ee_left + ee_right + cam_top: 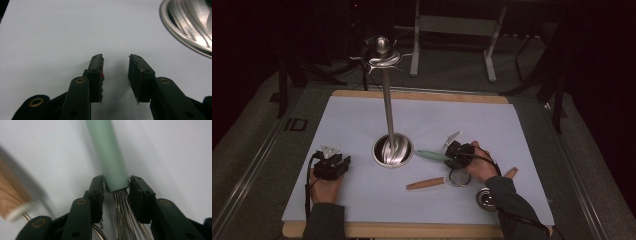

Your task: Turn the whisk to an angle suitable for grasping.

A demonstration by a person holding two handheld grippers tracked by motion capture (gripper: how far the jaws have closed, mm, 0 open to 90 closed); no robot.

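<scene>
While my left tool (115,75) rests wide open, my right tool (116,195) pinches the mint-green-handled wire whisk (110,157) at four o'clock of the steel stand base (392,150).

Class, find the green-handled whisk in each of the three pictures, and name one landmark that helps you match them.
High view: the green-handled whisk lies right of centre, handle pointing left toward the steel stand base, at the right claw.
Left gripper view: not in it.
Right gripper view: upper centre, handle end between the claw's jaws.
Shared landmark: the white mat.
</scene>
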